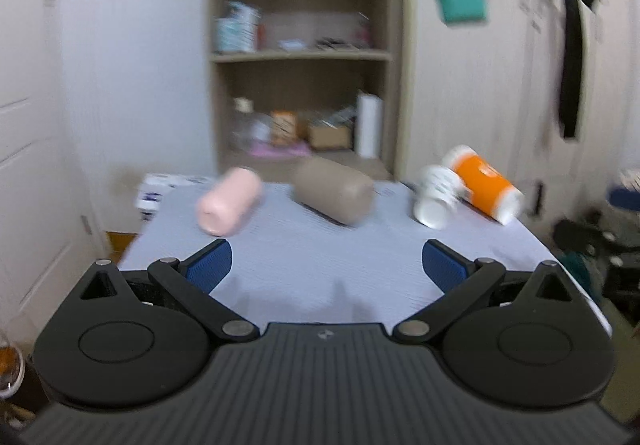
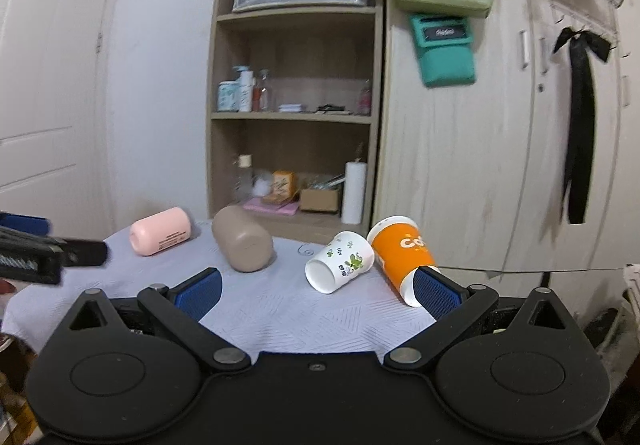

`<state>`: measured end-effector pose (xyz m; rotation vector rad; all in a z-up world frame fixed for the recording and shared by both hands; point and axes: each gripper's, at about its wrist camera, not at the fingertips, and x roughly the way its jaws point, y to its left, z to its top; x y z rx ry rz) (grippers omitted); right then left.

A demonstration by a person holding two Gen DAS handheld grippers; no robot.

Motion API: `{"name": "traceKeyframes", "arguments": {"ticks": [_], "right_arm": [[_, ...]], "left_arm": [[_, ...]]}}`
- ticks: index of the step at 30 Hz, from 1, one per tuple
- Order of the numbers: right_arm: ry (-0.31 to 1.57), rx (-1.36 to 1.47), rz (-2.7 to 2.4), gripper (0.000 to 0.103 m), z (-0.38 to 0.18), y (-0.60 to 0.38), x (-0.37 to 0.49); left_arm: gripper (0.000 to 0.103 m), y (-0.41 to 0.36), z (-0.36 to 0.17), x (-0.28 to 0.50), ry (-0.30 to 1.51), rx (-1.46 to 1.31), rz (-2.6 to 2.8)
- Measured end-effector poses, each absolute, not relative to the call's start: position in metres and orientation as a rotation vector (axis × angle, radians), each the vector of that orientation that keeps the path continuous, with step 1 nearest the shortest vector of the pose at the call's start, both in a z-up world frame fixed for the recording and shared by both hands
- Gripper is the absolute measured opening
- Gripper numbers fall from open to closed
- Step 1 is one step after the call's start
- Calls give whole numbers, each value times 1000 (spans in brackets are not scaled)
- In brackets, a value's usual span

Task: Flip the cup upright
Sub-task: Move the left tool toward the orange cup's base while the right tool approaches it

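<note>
Several cups lie on their sides on a table with a pale cloth (image 2: pixel 280 309): a pink cup (image 2: pixel 160 231), a tan cup (image 2: pixel 242 243), a white cup with green prints (image 2: pixel 340 261) and an orange-and-white cup (image 2: pixel 400 253). The left wrist view, blurred, shows the pink cup (image 1: pixel 228 201), tan cup (image 1: pixel 332 189), white cup (image 1: pixel 436 197) and orange cup (image 1: pixel 484 185). My left gripper (image 1: pixel 326 267) is open and empty, short of the cups. My right gripper (image 2: pixel 318 291) is open and empty, its right pad beside the orange cup's mouth. The left gripper also shows in the right wrist view (image 2: pixel 48 253).
A wooden shelf unit (image 2: pixel 294 117) with bottles, boxes and a paper roll stands behind the table. A wardrobe (image 2: pixel 500 145) with a teal bag and black ribbon is to the right. A white door (image 2: pixel 48 85) is at left. Clutter lies on the floor at right.
</note>
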<state>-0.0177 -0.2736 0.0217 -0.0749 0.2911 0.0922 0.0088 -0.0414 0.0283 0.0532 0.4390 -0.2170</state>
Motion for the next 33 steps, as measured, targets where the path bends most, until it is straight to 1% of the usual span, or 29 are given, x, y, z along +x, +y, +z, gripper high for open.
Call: {"name": "traceKeyframes", "arguments": {"ticks": [5, 9, 16, 22, 25, 28, 29, 31, 33], "right_arm": [[344, -118, 178, 103, 30, -297, 0], [393, -201, 177, 103, 20, -309, 24], [483, -192, 169, 103, -3, -353, 81], [522, -215, 190, 102, -20, -380, 125], [538, -215, 208, 102, -31, -390, 144], [539, -217, 228, 102, -38, -392, 159], [538, -223, 230, 101, -40, -392, 163], [541, -227, 224, 94, -43, -395, 171], [543, -201, 217, 92, -45, -399, 179]], "left_arm": [[103, -79, 38, 39, 558, 0, -390], [102, -114, 33, 69, 645, -68, -479], [100, -164, 15, 124, 711, -157, -487], [98, -207, -5, 166, 789, -207, -551], [93, -224, -11, 183, 804, -217, -544], [92, -235, -16, 198, 807, -227, -515], [92, -237, -18, 204, 819, -239, -513], [92, -238, -20, 212, 850, -271, -511], [92, -241, -20, 217, 851, -285, -515]]}}
